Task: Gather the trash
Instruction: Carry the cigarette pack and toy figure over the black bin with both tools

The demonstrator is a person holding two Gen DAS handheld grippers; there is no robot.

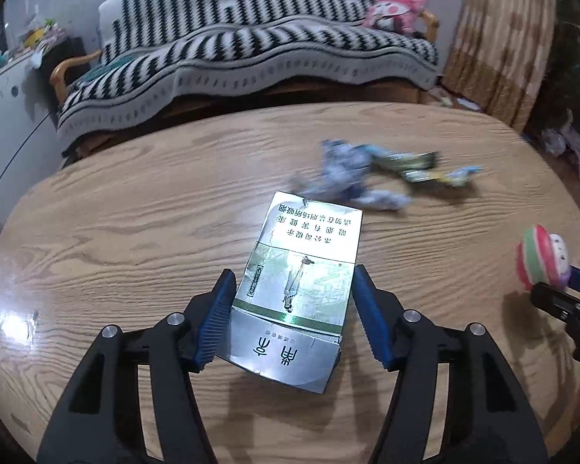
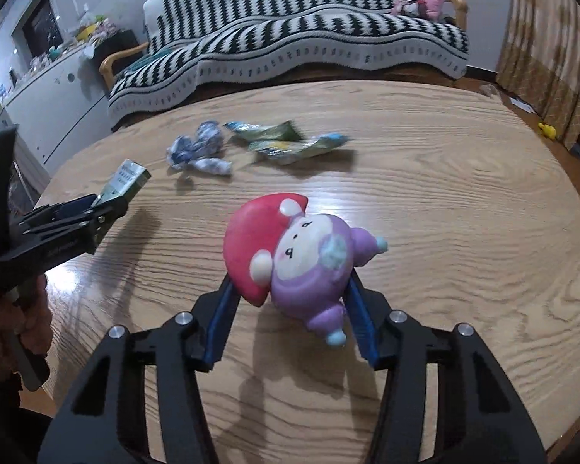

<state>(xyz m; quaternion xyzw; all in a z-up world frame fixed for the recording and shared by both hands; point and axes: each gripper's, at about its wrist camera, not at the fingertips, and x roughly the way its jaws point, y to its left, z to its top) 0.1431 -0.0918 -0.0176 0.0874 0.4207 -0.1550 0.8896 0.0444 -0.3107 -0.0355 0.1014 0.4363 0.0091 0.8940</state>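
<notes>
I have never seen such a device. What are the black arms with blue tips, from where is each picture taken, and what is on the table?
These are two hand-held grippers, each carrying its own camera looking along its fingers. In the left camera's picture, the left gripper clamps a silver cigarette pack. In the right camera's picture, the right gripper clamps a squishy toy with a red cap. On the wooden table lie crumpled blue-white paper and green snack wrappers.
</notes>
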